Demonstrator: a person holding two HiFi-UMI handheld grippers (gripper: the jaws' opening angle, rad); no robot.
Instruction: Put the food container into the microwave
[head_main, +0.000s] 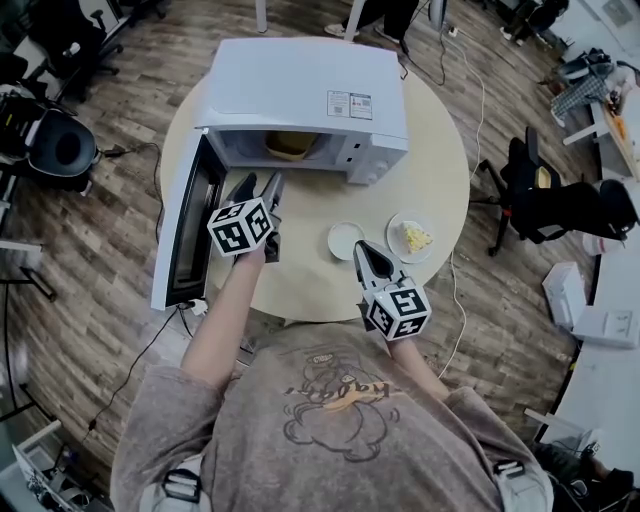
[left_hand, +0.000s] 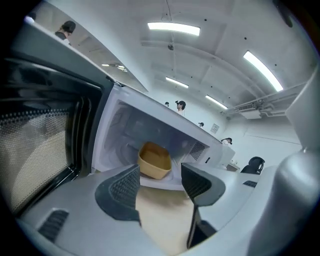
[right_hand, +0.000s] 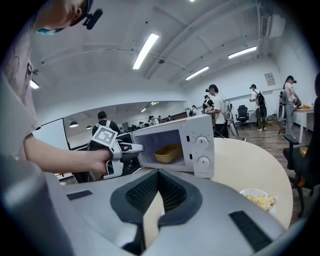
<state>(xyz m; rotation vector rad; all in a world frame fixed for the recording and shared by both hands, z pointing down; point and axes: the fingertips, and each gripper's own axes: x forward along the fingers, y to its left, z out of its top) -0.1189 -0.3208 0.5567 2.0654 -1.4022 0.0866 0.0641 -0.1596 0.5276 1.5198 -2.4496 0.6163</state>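
One tan food container resting inside white microwave, door swung wide open, left gripper just outside the cavity, jaws apart and empty, right gripper over round surface, jaws together on nothing, plate of food near it.

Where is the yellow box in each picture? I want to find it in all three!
Head view: the container is at top middle, inside the open microwave.
Left gripper view: the container is in the centre, inside the microwave, just past the jaws.
Right gripper view: the container is in the middle, inside the microwave.
Shared landmark: the white microwave around it.
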